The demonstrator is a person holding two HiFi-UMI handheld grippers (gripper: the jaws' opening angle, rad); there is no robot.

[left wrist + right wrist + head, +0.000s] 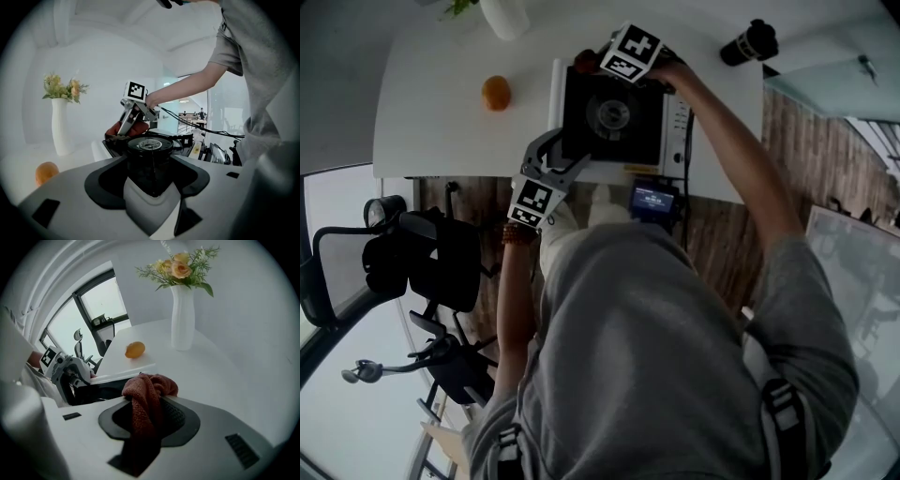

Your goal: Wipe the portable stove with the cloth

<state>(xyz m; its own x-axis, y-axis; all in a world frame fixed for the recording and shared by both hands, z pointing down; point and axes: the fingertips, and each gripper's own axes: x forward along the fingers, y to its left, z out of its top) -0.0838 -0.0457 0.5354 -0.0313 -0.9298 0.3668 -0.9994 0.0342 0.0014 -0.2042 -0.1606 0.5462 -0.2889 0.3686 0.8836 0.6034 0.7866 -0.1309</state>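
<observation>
The right gripper (149,405) is clamped on the cloth (584,62), which hangs bunched from its jaws at the far left corner of the stove (647,127). The left gripper (564,155) grips wide on the near left corner, steadying it, I judge. Wiping looks under way at that far edge — the burner (609,114), front and right side seem left to do.

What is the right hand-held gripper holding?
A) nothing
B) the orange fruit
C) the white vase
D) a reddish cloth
D: the right gripper view shows the reddish cloth bunched and pinched between the jaws of the right hand-held gripper.
</observation>
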